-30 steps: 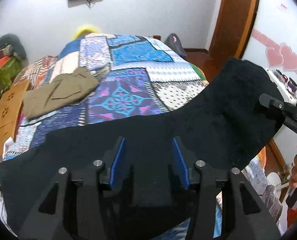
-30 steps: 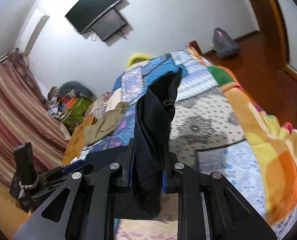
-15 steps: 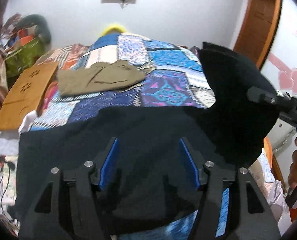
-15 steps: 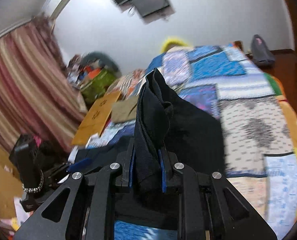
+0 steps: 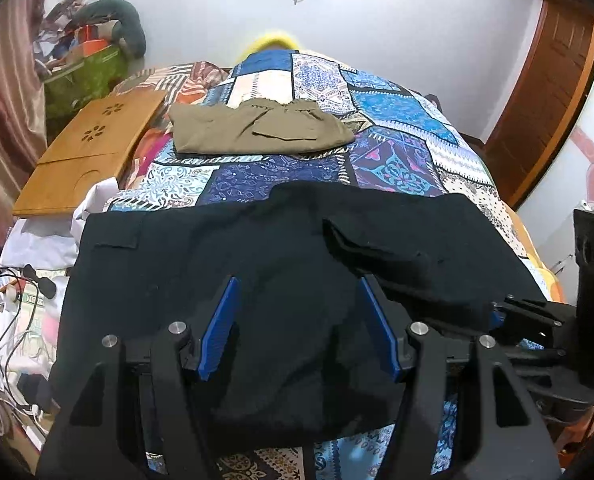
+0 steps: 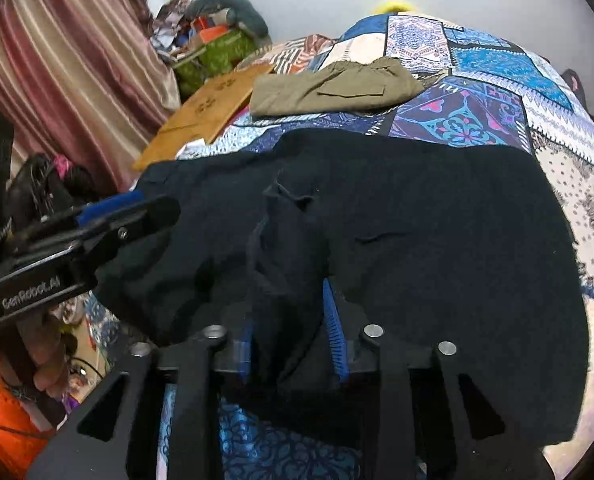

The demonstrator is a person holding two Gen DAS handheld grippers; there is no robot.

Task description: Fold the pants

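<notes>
Black pants (image 5: 281, 264) lie spread across the near end of the bed (image 5: 397, 148), directly ahead of and beneath both grippers we hold. Our left gripper (image 5: 297, 328) stands wide, its blue pads (image 5: 217, 324) parted with dark cloth lying loosely between them; we cannot tell whether any of it is touched. Our right gripper (image 6: 291, 336) is narrow, its pads pinching a bunched ridge of the pants that rises between the fingers (image 6: 333, 332). From the right wrist view, the left gripper reaches in at the left side, over the pants' edge; from the left wrist view, the right gripper (image 5: 517, 312) sits low at the right, against the cloth. Beyond the black pants, farther up the patchwork bedspread, a folded olive garment (image 5: 257, 130) lies apart from them. To the far left of it, a wooden board (image 5: 89, 156) rests on the bed's edge, with a striped curtain (image 6: 69, 60) behind.
</notes>
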